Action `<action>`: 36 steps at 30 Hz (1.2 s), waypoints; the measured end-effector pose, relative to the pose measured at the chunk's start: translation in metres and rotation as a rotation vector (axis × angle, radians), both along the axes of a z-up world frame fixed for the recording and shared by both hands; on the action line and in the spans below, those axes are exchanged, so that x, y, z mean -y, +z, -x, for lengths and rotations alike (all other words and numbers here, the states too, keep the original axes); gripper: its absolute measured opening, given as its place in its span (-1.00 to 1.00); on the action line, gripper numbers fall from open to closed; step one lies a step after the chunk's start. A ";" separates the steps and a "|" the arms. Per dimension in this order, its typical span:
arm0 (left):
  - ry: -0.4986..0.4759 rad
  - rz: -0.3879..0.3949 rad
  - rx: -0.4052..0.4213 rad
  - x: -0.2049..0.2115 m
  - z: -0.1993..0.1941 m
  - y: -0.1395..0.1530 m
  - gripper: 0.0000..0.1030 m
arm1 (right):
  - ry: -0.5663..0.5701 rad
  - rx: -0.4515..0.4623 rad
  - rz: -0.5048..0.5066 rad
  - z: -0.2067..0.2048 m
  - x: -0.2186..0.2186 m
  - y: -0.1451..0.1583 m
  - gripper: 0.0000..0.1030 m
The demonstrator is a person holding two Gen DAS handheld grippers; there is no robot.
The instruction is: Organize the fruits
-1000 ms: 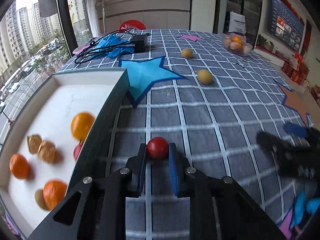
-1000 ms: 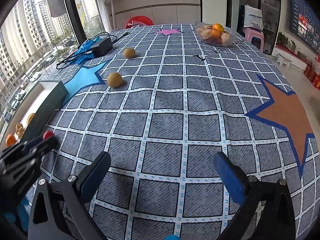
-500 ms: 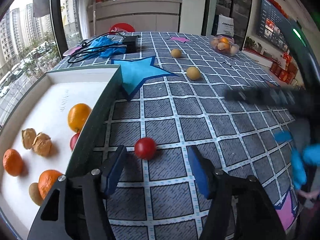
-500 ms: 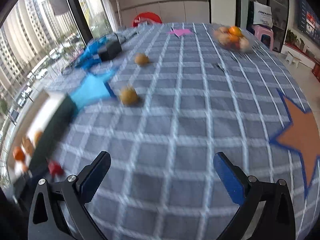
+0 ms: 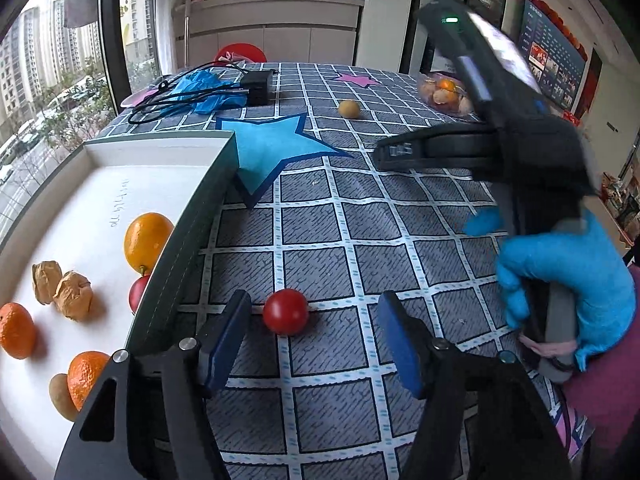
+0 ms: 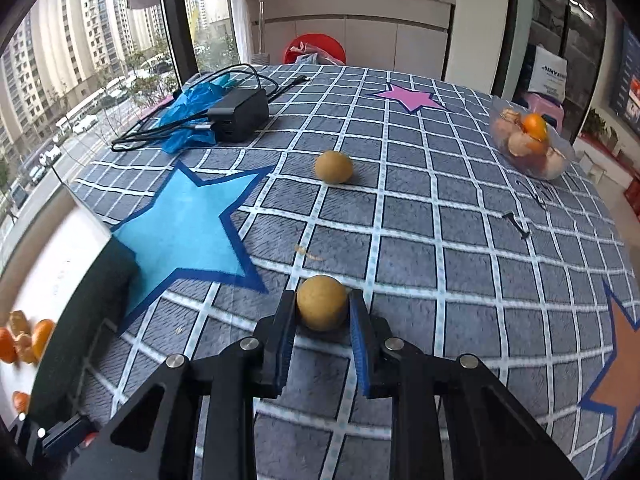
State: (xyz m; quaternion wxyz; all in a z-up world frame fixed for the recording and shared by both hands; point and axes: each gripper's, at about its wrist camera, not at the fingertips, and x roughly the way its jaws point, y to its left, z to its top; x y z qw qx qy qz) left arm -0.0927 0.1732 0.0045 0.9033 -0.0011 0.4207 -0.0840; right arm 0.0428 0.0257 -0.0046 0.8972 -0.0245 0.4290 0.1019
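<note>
On the checked grey tablecloth (image 5: 360, 232), the left gripper (image 5: 314, 336) stands with its blue-padded fingers (image 5: 226, 336) spread wide and holding nothing — a red tomato (image 5: 286, 311) rests on the cloth between them, nearer the left finger and touching neither. Just left of the tomato sits a white tray (image 5: 188, 216) with a dark outer wall; it holds a large orange (image 5: 146, 242), two walnuts (image 5: 64, 294), two small mandarins (image 5: 86, 372), a brown fruit (image 5: 60, 396) and a red fruit (image 5: 138, 294) against the wall. Faint handwriting on the tray floor cannot be read.

The right gripper (image 6: 322, 332) has its fingers closed against both sides of a yellow-brown round fruit (image 6: 322, 307), which sits on the cloth. A second yellow-brown fruit (image 6: 333, 167) lies farther off, near a black power adapter (image 6: 238, 114) with its cable on blue plastic. A clear bowl (image 6: 556, 164) of fruit stands at the far right. Behind it, a white bag (image 6: 550, 72) carries lettering — too small to read with certainty.
</note>
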 end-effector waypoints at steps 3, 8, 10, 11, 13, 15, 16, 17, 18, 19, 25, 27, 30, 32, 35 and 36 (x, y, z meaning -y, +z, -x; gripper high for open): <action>0.007 -0.008 0.003 0.000 0.000 0.000 0.16 | 0.008 -0.012 -0.044 0.023 0.013 0.007 -0.48; -0.023 -0.011 0.015 0.006 0.008 0.001 -0.57 | 0.003 0.008 -0.035 0.087 0.043 0.013 -0.48; -0.052 -0.004 0.018 0.012 0.016 0.001 -0.57 | -0.017 0.020 -0.031 0.114 0.060 0.009 -0.48; -0.064 -0.014 0.026 0.015 0.020 0.000 -0.57 | -0.031 0.027 -0.033 0.127 0.068 0.007 -0.48; -0.075 -0.053 0.044 0.023 0.026 -0.001 -0.57 | -0.059 0.050 -0.027 0.142 0.081 0.004 -0.48; -0.075 -0.072 0.050 0.026 0.026 -0.001 -0.57 | -0.083 0.072 -0.023 0.153 0.091 0.000 -0.48; -0.074 -0.070 0.049 0.026 0.025 -0.001 -0.56 | -0.086 0.068 -0.043 0.155 0.095 0.000 -0.48; -0.072 -0.064 0.047 0.025 0.023 -0.001 -0.55 | -0.093 0.067 -0.069 0.156 0.099 0.000 -0.48; -0.073 -0.059 0.044 0.024 0.022 -0.001 -0.52 | -0.099 0.070 -0.071 0.156 0.100 0.000 -0.48; -0.074 -0.054 0.040 0.023 0.020 -0.001 -0.45 | -0.100 0.069 -0.075 0.155 0.100 0.000 -0.48; -0.065 -0.072 0.033 0.026 0.013 0.000 -0.29 | -0.108 0.054 -0.107 0.154 0.104 -0.003 -0.48; -0.061 -0.073 0.038 0.027 0.013 -0.001 -0.29 | -0.115 0.050 -0.120 0.154 0.106 -0.004 -0.48; -0.058 -0.061 0.042 0.025 0.014 -0.002 -0.28 | -0.114 0.052 -0.109 0.155 0.107 -0.004 -0.48; -0.060 -0.064 0.046 0.025 0.015 -0.002 -0.28 | -0.115 0.053 -0.106 0.155 0.107 -0.004 -0.48; -0.062 -0.069 0.050 0.026 0.017 -0.002 -0.27 | -0.116 0.053 -0.118 0.155 0.108 -0.004 -0.48; -0.062 -0.067 0.049 0.026 0.017 -0.002 -0.27 | -0.116 0.052 -0.121 0.155 0.108 -0.005 -0.48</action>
